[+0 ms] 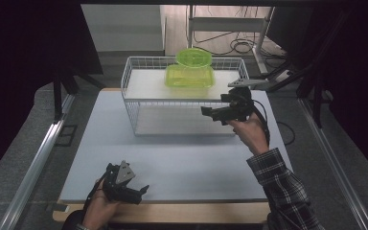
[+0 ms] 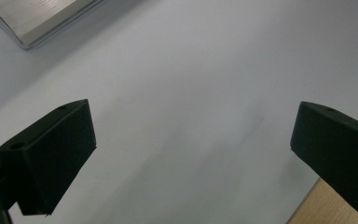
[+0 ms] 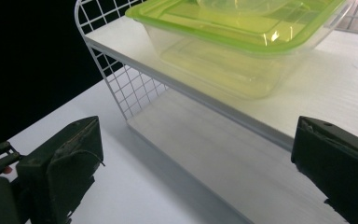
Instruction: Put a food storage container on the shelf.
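- Your right gripper (image 1: 210,114) is raised near the right edge of the tabletop (image 1: 172,163), just in front of the right front corner of the white wire rack (image 1: 139,103); its jaws stand wide apart with nothing between them, and they point left along the rack's front.
- In the right gripper view the two black jaws of the right gripper (image 3: 196,163) rise at the bottom corners, well apart; between them you look at the rack's white upper shelf (image 3: 354,88) and the open lower level beneath it.
- The rectangular clear container with the green lid (image 1: 190,76) sits on the rack's upper shelf, toward its back right part; in the right gripper view it (image 3: 233,51) lies beyond the jaws, apart from both, with its lid on.
- A round green-lidded container (image 1: 194,57) rests on top of the rectangular one, tilted back toward the rack's rear wire wall; whether it touches the wire I cannot tell.
- Your left gripper (image 1: 141,192) rests low at the near left corner of the tabletop, well apart from the rack; its grey three-cornered plate faces up.
- In the left gripper view the jaws of the left gripper (image 2: 193,154) are spread wide over bare white tabletop (image 2: 191,70), holding nothing; the wooden edge (image 2: 307,212) of the table shows at the lower right.
- Your right sleeve (image 1: 282,184) is plaid and comes in from the bottom right.
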`<state>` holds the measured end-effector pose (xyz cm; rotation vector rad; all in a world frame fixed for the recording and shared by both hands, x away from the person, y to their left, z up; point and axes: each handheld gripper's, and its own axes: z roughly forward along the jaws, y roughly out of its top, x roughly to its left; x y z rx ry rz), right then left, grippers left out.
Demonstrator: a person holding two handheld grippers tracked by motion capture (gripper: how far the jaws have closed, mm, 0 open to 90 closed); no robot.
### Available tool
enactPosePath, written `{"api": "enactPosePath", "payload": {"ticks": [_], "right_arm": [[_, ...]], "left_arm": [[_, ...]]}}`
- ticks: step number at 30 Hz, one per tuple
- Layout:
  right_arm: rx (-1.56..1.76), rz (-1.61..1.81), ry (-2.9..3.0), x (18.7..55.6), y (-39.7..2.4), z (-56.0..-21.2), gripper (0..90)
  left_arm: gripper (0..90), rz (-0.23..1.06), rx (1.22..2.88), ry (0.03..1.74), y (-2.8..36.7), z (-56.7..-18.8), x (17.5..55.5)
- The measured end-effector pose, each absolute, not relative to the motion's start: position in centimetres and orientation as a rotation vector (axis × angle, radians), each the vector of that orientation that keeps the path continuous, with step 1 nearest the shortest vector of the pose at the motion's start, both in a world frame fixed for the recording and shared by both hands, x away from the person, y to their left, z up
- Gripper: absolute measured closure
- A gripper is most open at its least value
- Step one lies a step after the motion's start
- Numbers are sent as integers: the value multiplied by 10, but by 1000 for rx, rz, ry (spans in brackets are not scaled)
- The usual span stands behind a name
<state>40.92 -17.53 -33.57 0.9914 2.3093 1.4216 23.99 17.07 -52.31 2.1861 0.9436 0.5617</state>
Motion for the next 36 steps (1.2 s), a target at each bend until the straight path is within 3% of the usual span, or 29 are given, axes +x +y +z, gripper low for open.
{"api": "enactPosePath", "payload": {"ticks": [36], "right_arm": [[964, 1279, 2321, 385, -185, -379, 0]], "left_arm": [[0, 523, 2172, 986, 170, -524, 241]]}}
